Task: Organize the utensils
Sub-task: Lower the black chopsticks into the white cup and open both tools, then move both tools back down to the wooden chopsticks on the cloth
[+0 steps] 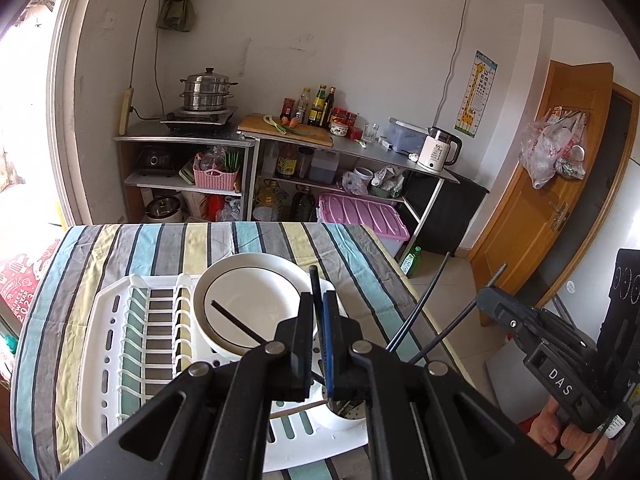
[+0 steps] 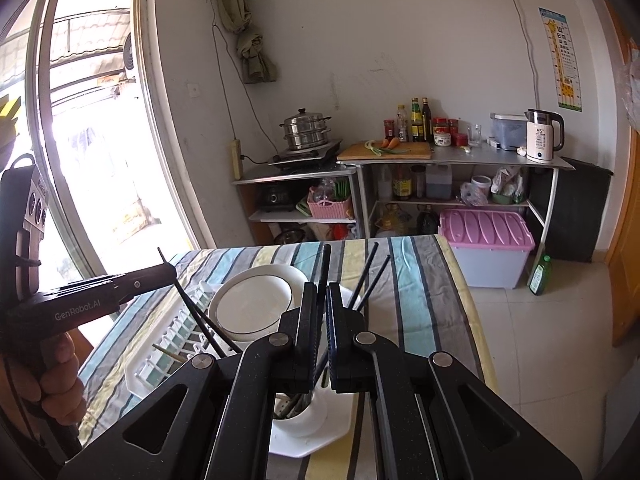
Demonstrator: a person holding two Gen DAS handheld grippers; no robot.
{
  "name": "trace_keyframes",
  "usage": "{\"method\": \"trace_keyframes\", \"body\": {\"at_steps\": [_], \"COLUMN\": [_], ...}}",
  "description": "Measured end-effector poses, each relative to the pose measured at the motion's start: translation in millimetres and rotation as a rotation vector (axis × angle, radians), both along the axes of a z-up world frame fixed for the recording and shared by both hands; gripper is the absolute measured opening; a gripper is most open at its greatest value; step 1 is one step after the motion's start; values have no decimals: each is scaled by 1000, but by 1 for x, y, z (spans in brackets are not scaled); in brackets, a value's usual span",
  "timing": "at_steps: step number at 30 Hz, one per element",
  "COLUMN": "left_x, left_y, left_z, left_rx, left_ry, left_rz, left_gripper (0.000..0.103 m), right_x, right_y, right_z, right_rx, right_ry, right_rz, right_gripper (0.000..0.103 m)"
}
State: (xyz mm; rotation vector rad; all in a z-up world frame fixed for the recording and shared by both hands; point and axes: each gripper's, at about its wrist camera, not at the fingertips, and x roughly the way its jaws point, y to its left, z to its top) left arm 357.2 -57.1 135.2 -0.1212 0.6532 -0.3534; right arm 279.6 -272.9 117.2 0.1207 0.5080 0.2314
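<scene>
Left wrist view: left gripper [image 1: 319, 304] pinches one black chopstick [image 1: 315, 284] upright; right gripper [image 2: 322, 300] likewise clamps its own, both above holder cup [image 1: 346, 416] at 6 o'clock, likely for drop-in.

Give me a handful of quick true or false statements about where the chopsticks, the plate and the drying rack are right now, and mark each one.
1. The left hand-held gripper is shut on a thin black chopstick. True.
2. The round white plate with a dark ring lies flat on the striped tablecloth. False: it leans in the white plastic dish rack.
3. The right hand-held gripper grips a black chopstick. True.
4. The white cylindrical utensil cup stands on the floor. False: it sits in the rack's corner.
5. The silver steamer pot sits on the striped table. False: it is on the stove by the wall.
</scene>
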Motion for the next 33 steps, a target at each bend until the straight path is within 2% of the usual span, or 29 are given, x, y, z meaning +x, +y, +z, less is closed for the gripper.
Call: {"method": "trace_keyframes", "body": {"at_steps": [5,13,15,18,21,25,33], "left_x": [5,4,2,-2,-8,-17,-55], "left_y": [7,9,10,10,11,17,28], "left_z": [-11,-16,-16,-16,-14,-11,-3], "left_rx": [24,49,55,76,103,106,124], "left_ry": [26,21,14,1,-19,-42,-106], "left_rz": [36,50,56,60,75,82,85], "left_gripper": [6,7,7,8,8,17,18], "right_x": [4,7,7,3,-3,-10,-45], "right_y": [-8,-15,-15,-17,-20,-25,-28], "right_z": [-7,-11,-11,-10,-11,-10,-9], "right_rx": [0,8,2,1,11,16,37], "right_ry": [26,50,57,53,51,46,31], "right_rz": [-18,-37,-37,-40,-44,-48,-43], "right_gripper": [4,5,7,18,19,19,19]}}
